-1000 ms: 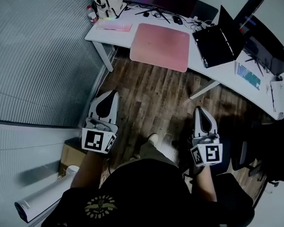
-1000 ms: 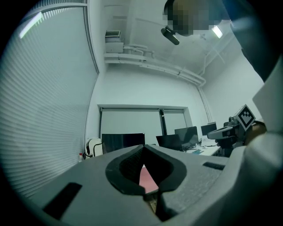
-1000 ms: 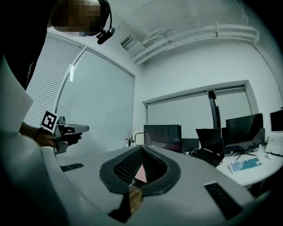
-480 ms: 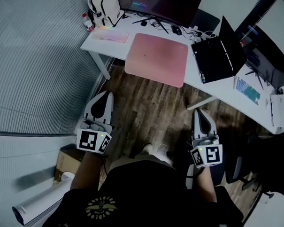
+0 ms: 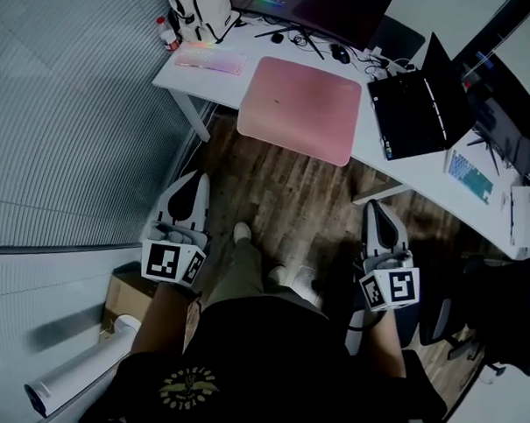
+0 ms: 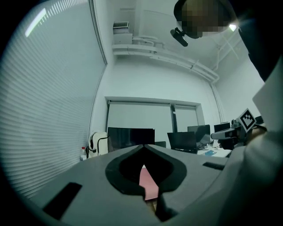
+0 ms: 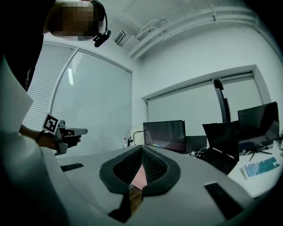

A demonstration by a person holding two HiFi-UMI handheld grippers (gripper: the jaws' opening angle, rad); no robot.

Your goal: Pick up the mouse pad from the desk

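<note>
Clear run over the wood floor (image 5: 288, 194) straight up to the desk (image 5: 196, 79) front. Pink mouse pad (image 5: 300, 107) right at the front edge, open from above. Boxed in on the other sides though: open laptop (image 5: 417, 112) just right, keyboard (image 5: 210, 62) left, monitor (image 5: 313, 7) and cables (image 5: 295, 32) behind. Low down, desk legs (image 5: 192, 115) either side, office chair (image 5: 498, 304) crowding the right.

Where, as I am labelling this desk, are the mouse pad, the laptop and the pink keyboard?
mouse pad (image 5: 300, 107): head view, middle of its pink top.
laptop (image 5: 409, 116): head view, its black keyboard deck.
pink keyboard (image 5: 210, 62): head view, middle of its keys.
</note>
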